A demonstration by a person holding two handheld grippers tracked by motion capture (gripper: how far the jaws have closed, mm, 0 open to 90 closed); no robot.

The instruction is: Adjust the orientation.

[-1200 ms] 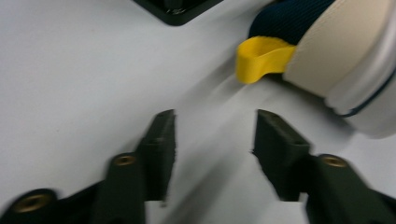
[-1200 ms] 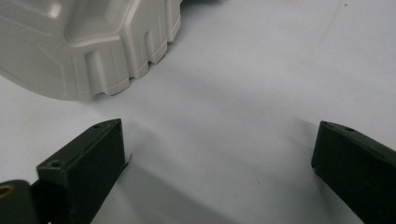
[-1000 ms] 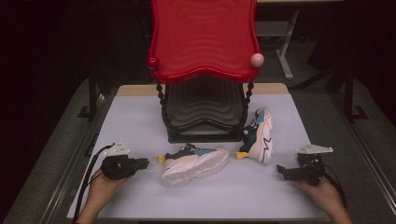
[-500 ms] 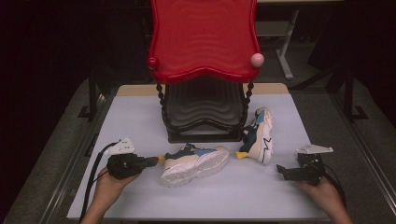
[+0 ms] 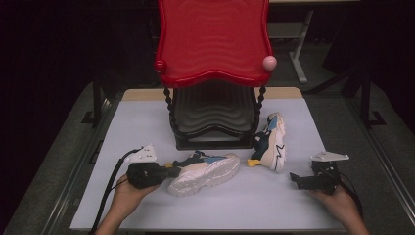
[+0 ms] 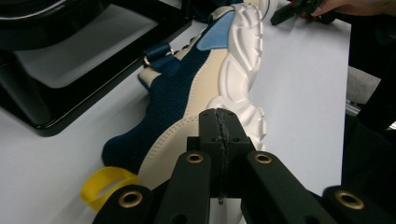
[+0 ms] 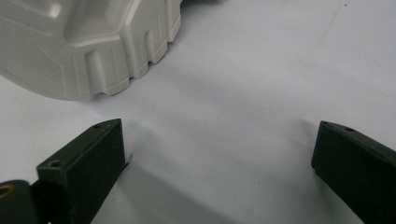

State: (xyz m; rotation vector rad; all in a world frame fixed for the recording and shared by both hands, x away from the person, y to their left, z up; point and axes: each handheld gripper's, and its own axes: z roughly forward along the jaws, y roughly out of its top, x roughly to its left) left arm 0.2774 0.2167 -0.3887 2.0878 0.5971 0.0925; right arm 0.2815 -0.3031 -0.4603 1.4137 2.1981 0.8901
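A cream, white and navy sneaker (image 5: 210,171) (image 6: 201,84) lies on the pale table (image 5: 147,122), heel to the left, with a yellow pull loop (image 6: 105,184) at the heel. My left gripper (image 5: 169,172) (image 6: 219,126) is at that heel, its jaws shut together with nothing visible between the pads. A second matching sneaker (image 5: 271,142) lies on its side by the black rack. At the front right, my right gripper (image 5: 293,178) (image 7: 217,140) rests low over the table with its jaws wide open and empty. A pale chunky sole (image 7: 84,42) lies just ahead of it.
A black tiered rack (image 5: 215,117) stands at the table's middle back, topped by a wavy red tray (image 5: 213,39) with a pink knob (image 5: 269,62). Dark floor and metal frames surround the table. Cables trail from both grippers toward the front edge.
My left gripper has moved right across the table, up to the near sneaker's heel. The sneakers and the right gripper have stayed in place.
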